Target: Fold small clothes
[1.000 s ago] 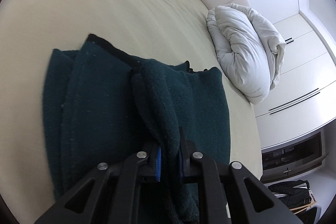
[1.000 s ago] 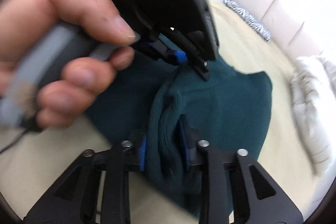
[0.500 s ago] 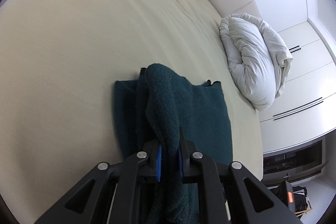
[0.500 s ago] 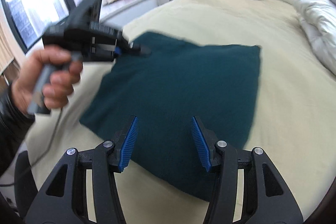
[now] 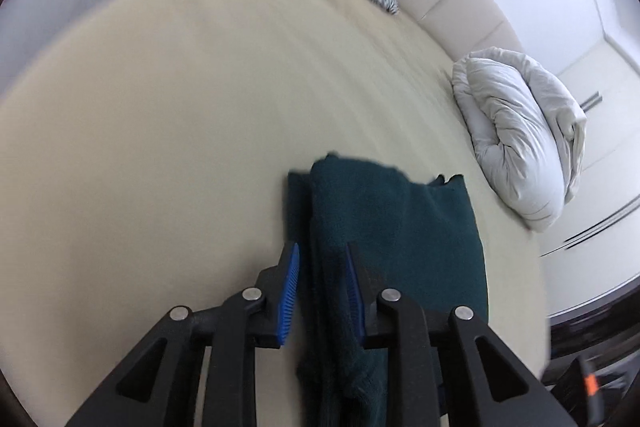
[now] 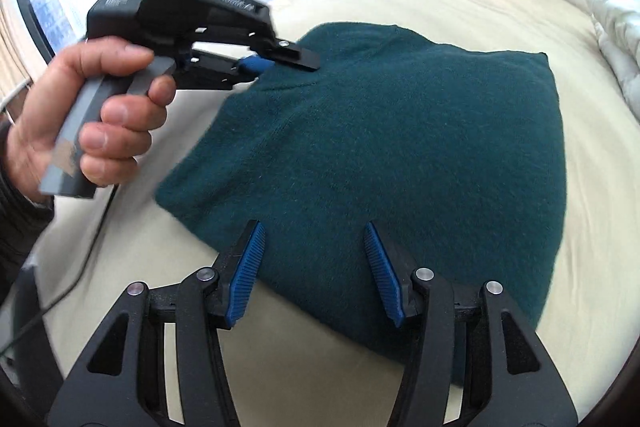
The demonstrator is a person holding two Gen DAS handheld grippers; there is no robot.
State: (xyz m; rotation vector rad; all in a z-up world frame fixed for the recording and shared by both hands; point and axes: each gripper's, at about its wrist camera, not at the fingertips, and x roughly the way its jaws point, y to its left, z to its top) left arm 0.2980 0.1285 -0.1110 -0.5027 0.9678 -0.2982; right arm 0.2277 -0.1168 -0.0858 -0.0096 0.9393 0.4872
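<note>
Your green sweater [image 6: 400, 147] lies folded mid-frame on the bed [image 6: 520, 27]. Your right claw [image 6: 316, 267] gapes empty; your left claw [image 5: 320, 279], parted, straddles loose fabric. Another fold may remain.

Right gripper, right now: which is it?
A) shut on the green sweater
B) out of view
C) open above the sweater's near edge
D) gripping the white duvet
C: the right gripper has its blue pads spread apart, with the green sweater lying flat beyond them.
</note>
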